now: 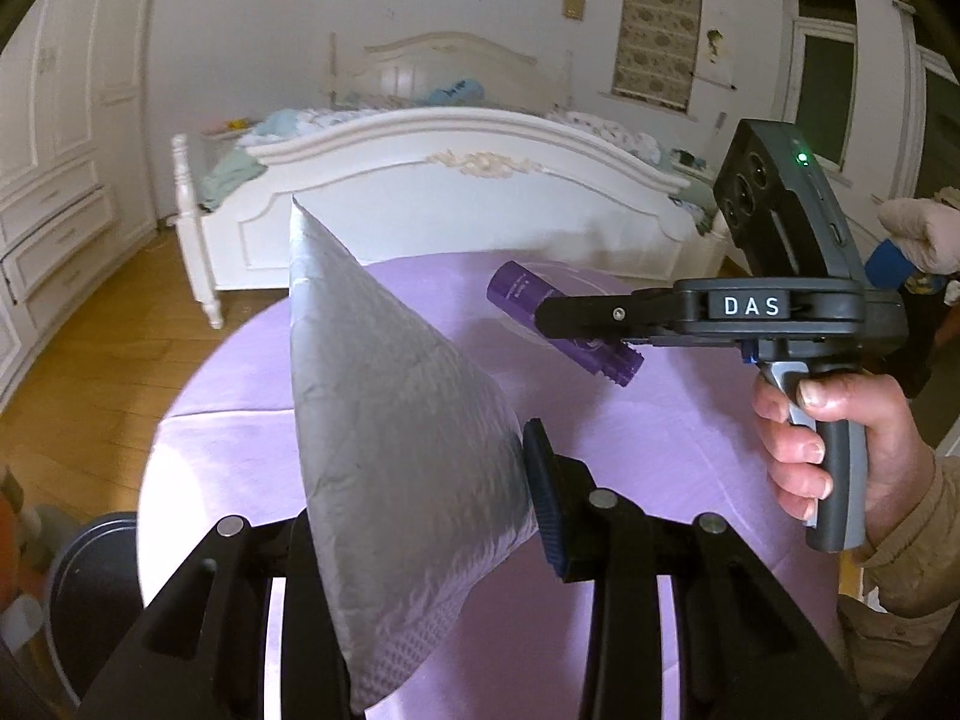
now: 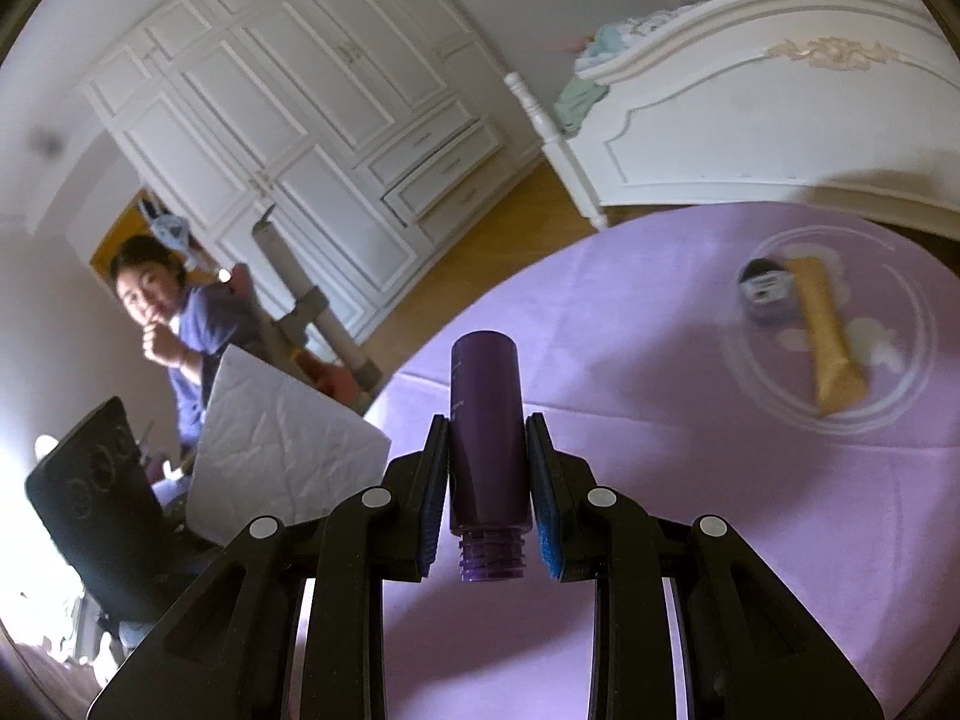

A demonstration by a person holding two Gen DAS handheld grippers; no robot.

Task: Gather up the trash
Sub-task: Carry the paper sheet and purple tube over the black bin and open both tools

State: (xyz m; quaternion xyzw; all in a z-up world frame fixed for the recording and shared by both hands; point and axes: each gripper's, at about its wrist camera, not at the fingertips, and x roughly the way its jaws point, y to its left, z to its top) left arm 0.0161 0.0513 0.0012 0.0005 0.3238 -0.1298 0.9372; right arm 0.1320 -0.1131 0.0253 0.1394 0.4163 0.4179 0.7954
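Observation:
My left gripper (image 1: 420, 516) is shut on a grey padded mailer (image 1: 384, 420) that stands up between the fingers above the purple tablecloth (image 1: 630, 450); the left finger is hidden behind it. The mailer also shows in the right wrist view (image 2: 282, 450). My right gripper (image 2: 487, 480) is shut on a capless purple bottle (image 2: 486, 438) and holds it above the table; it appears in the left wrist view (image 1: 558, 324), with the gripper (image 1: 564, 315) at the right. An orange-gold tube (image 2: 825, 336) and a small dark container (image 2: 765, 291) lie on the cloth at the far right.
A white bed (image 1: 456, 192) stands beyond the round table. White wardrobes (image 2: 288, 120) line the wall. A person in blue (image 2: 174, 324) sits at the left. A dark round bin (image 1: 90, 588) stands by the table's left edge, on the wood floor (image 1: 90, 360).

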